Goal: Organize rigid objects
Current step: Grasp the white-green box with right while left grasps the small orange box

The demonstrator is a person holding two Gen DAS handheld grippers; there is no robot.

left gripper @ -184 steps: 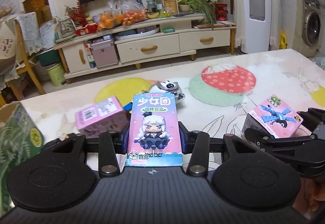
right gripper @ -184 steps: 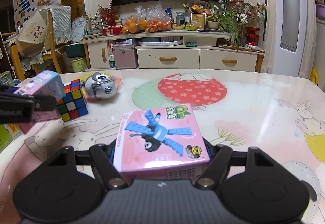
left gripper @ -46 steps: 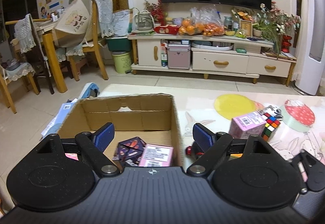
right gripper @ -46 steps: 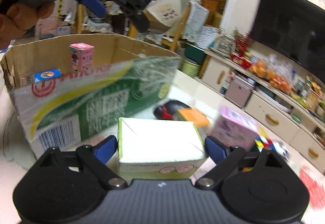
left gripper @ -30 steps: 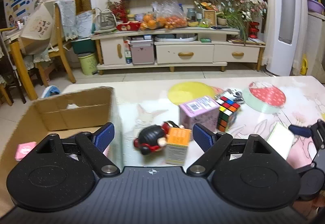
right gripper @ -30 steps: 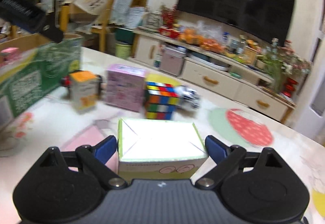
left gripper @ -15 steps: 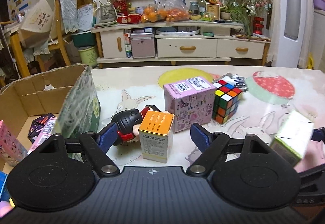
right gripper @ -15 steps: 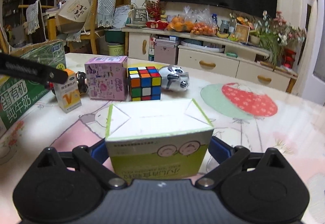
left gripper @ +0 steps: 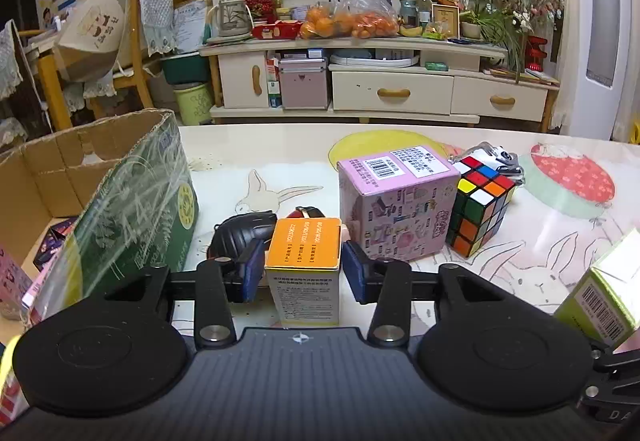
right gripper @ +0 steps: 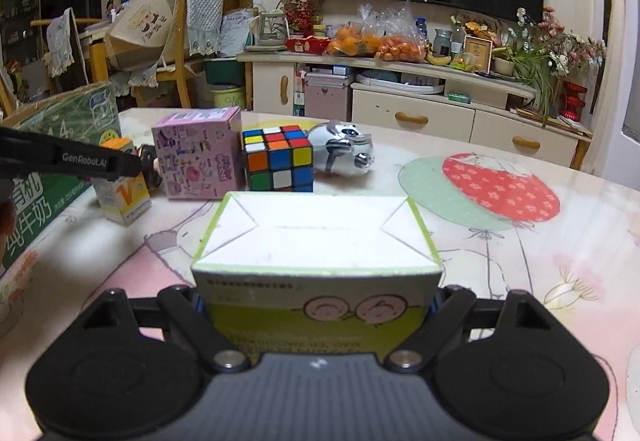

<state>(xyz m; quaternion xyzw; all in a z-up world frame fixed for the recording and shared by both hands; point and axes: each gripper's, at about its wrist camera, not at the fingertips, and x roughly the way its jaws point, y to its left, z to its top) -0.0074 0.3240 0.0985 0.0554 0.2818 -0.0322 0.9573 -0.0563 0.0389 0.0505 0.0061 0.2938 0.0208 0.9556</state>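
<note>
My left gripper (left gripper: 303, 269) has its blue pads on both sides of a small orange-topped box (left gripper: 305, 265) that stands on the table; the pads are at or just off its sides. A black and red toy (left gripper: 240, 235) lies behind it. A pink box (left gripper: 394, 201) and a Rubik's cube (left gripper: 482, 207) stand further back. My right gripper (right gripper: 316, 301) is shut on a green and white carton (right gripper: 316, 265), also seen in the left wrist view (left gripper: 608, 293). The cardboard box (left gripper: 132, 197) stands at the left.
A silver toy (right gripper: 344, 155) lies behind the cube. The cardboard box holds several small boxes (left gripper: 56, 241). The table has a patterned cloth (right gripper: 500, 193). A TV cabinet (left gripper: 400, 89) and chairs stand beyond the table's far edge.
My left gripper moved forward and closed in around the orange-topped box. My right gripper came nearer and lower with the carton.
</note>
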